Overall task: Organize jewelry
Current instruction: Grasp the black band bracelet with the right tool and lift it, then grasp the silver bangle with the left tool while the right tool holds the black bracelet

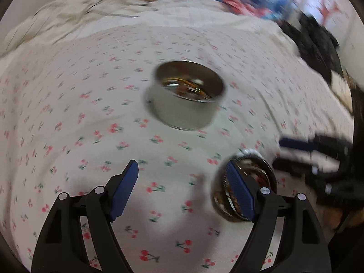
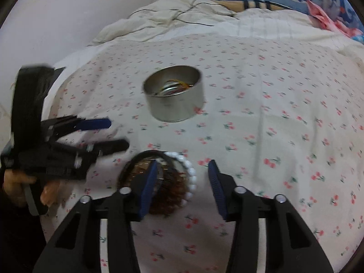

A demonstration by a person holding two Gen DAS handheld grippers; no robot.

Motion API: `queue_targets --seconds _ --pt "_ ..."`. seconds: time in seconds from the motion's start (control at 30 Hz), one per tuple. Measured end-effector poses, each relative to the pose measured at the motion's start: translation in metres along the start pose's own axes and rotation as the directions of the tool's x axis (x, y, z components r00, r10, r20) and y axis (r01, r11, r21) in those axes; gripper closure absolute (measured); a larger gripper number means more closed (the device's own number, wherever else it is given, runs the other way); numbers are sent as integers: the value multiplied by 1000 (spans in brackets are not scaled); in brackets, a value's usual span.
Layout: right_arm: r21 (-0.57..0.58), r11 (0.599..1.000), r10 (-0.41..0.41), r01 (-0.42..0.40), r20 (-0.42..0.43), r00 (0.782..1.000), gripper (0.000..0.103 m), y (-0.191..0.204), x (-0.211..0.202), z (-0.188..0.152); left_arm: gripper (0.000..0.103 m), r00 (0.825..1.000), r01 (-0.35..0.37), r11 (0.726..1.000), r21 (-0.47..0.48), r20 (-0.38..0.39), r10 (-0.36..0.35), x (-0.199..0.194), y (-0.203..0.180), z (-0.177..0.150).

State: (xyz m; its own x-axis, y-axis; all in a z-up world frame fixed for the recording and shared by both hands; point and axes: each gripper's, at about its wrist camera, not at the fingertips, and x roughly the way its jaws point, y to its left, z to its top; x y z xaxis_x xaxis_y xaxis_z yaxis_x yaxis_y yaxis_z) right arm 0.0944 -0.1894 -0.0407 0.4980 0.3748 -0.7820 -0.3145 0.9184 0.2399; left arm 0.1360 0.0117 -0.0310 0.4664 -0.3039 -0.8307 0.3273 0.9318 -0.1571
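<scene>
While the tin (image 2: 174,93) sits mid-bed (image 2: 273,113) with some jewelry already inside, the bangles (image 2: 163,182) lie heaped nearer — likely next. The right hand-held gripper (image 2: 182,186) hovers half-open, empty, one finger over them; the left hand-held gripper (image 1: 182,191) gapes wide, empty.

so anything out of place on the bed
Yes: a pile of bracelets lies loose on the sheet, near the right gripper, while the tin beyond already holds other pieces. Nothing looks spilled or broken.
</scene>
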Motion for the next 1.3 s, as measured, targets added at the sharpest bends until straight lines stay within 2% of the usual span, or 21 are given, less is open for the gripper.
queue_targets --seconds 0.13,0.4,0.47,0.5,0.6,0.8,0.93,1.03,1.13,1.2,1.3 --pt "2 1000 4 -4 -20 1000 82 1 8 -3 24 1000 6 998 -68 12 -5 -3 14 2" --pt "3 1000 5 -5 -49 999 83 3 20 -3 22 1000 6 999 -36 11 -6 0 5 3" --pt "-32 999 -22 21 -40 999 85 8 19 -3 22 1000 2 999 -43 11 -2 0 6 3" --pt "-89 994 -66 63 -36 997 93 17 19 -4 21 1000 0 999 -48 12 1 0 8 3" --pt "-153 983 -103 99 -20 994 94 29 18 -7 21 1000 -4 998 -56 11 5 1 10 3" --pt "-66 995 -74 77 44 996 94 8 -7 1 21 1000 7 999 -44 -2 -7 4 10 3" --pt "11 990 -138 137 60 989 94 -20 -18 4 21 997 61 998 18 -46 -60 10 -2 -2" --pt "56 975 -218 216 39 975 94 -39 -17 6 21 991 110 985 129 -96 -98 16 -24 -10" --pt "101 961 -259 256 16 966 94 -56 -17 7 21 989 106 968 229 -129 -78 21 -41 -20" --pt "115 957 -270 268 3 963 94 -63 -15 6 21 987 111 963 245 -143 -77 22 -41 -23" --pt "119 957 -266 265 -9 964 94 -64 -13 4 21 990 93 974 206 -121 -69 18 -29 -21"
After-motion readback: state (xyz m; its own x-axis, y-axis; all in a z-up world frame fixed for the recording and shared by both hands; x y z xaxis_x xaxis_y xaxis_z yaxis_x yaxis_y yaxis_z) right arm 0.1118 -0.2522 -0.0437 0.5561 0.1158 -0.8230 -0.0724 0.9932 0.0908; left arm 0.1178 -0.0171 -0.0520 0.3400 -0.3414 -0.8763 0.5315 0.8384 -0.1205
